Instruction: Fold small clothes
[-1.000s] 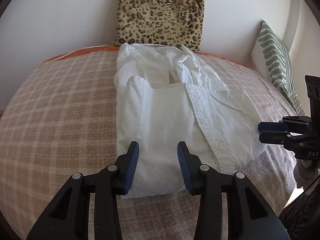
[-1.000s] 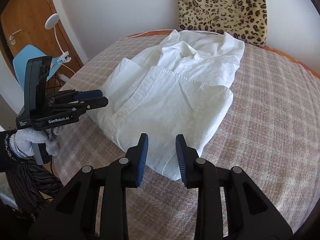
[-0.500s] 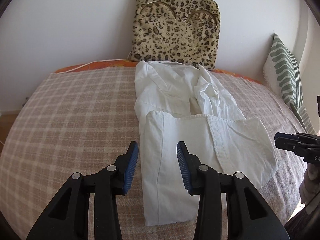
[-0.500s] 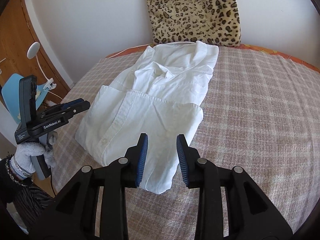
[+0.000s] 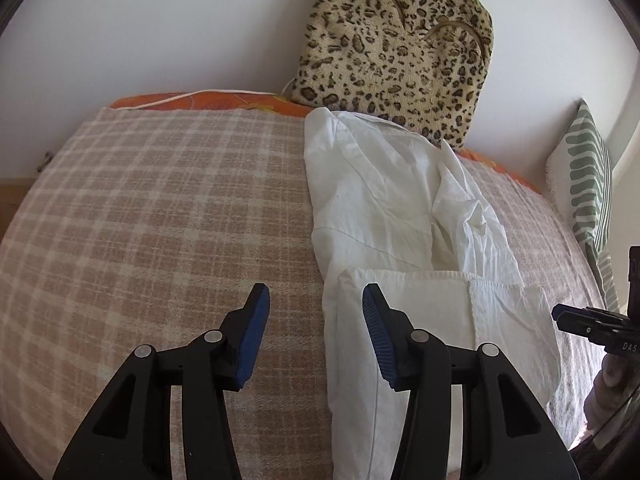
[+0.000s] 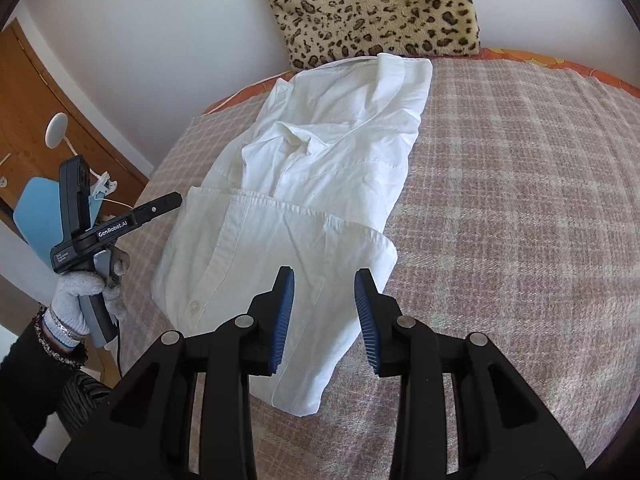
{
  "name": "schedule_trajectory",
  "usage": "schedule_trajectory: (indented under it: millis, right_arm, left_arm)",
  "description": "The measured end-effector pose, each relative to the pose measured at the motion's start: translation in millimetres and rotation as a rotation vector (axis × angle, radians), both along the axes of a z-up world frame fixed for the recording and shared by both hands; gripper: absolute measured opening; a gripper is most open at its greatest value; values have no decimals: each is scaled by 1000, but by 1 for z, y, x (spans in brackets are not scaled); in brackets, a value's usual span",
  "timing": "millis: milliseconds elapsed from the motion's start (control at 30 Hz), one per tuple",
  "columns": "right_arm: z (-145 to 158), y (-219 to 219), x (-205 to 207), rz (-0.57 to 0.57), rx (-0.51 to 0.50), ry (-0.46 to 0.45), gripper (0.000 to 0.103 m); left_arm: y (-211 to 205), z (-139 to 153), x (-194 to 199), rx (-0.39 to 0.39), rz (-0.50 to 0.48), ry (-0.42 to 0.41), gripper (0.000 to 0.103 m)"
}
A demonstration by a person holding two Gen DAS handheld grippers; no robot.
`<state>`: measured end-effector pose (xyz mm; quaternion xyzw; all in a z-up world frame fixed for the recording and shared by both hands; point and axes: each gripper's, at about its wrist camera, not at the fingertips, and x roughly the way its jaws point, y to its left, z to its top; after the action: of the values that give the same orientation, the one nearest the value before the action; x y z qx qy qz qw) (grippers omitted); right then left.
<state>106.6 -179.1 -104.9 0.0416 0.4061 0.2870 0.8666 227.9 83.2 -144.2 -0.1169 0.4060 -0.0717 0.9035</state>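
Shirt: a white shirt [image 5: 404,240] lies on the bed, partly folded; its lower part is turned up over the body, and the collar end lies close to the leopard cushion.
Shirt in right view: the same shirt [image 6: 320,184] runs from the cushion down toward the camera; the button placket is on its left side.
Left gripper: the left gripper [image 5: 316,334] has its fingers wide apart and holds nothing.
Left fingers and shirt: the left finger [image 5: 252,332] is over the bare blanket, the right finger is over the folded edge of the shirt; the long side edge of the shirt lies between the two. I cannot tell if a finger touches the cloth.
Right gripper: the right gripper [image 6: 325,320] is also spread wide and empty.
Right fingers and shirt: both fingers are above the near corner of the folded part; the left finger [image 6: 283,316] is over white cloth, the other is near the shirt's right edge.
Left gripper seen from the right: the left gripper [image 6: 160,206] is held in a gloved hand [image 6: 86,292] just beside the placket side of the shirt, apart from it.
Bed: a bed [image 5: 160,220] with a beige checked blanket.
Cushions: a leopard cushion [image 5: 396,56] leans on the wall; a green striped pillow [image 5: 588,184] is at the far right.
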Motion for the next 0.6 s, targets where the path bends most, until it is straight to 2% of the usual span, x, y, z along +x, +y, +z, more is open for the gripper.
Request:
schedule_trajectory:
  millis: [33, 100, 233, 333, 433, 500, 600]
  right_arm:
    - [7, -5, 4, -15, 5, -14, 46]
    - [20, -14, 13, -48, 11, -40, 51]
    - [39, -24, 45, -74, 32, -67, 53]
    - [45, -27, 74, -83, 39, -70, 53]
    - [49, -31, 102, -95, 61, -86, 55]
    - [47, -30, 127, -88, 71, -71, 62]
    - [35, -29, 166, -98, 68, -20, 62]
  left_arm:
    - [6, 7, 4, -12, -1, -12, 46]
    - [17, 20, 14, -31, -2, -30, 46]
    - [31, 38, 46, -97, -45, -46, 51]
    - [37, 39, 78, -164, -78, -11, 52]
    - [38, 38, 106, -178, -94, 6, 52]
    - [41, 33, 125, -200, -93, 26, 52]
    - [43, 20, 150, -239, -84, 52, 52]
